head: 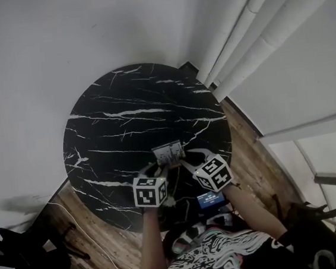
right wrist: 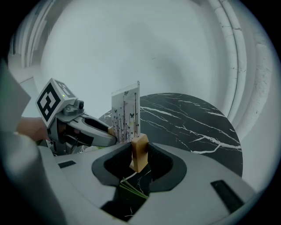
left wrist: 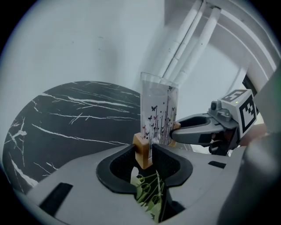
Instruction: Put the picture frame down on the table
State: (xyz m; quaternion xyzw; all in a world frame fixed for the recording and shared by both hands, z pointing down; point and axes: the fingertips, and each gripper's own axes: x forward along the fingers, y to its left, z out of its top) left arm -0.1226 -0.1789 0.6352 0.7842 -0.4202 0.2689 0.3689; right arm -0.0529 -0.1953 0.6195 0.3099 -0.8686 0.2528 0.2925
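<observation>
The picture frame (head: pixel 169 154) is a clear upright panel printed with butterflies and grass stems, with a wooden block foot at each end. It is over the near part of the round black marble table (head: pixel 124 117). My left gripper (head: pixel 160 170) is shut on the frame's left wooden block (left wrist: pixel 143 150). My right gripper (head: pixel 188 158) is shut on the other block (right wrist: pixel 139 151). In the left gripper view the panel (left wrist: pixel 159 112) rises above my left gripper (left wrist: pixel 144 151), with the right gripper (left wrist: pixel 178 130) at its far end. The frames do not show whether the base touches the table.
White wall lies beyond the table, and white curtain folds (head: pixel 252 26) hang at the right. Wooden floor (head: pixel 260 163) surrounds the table. A small device with a blue screen (head: pixel 211 200) sits at the person's waist. Dark objects (head: pixel 26 259) stand on the floor at lower left.
</observation>
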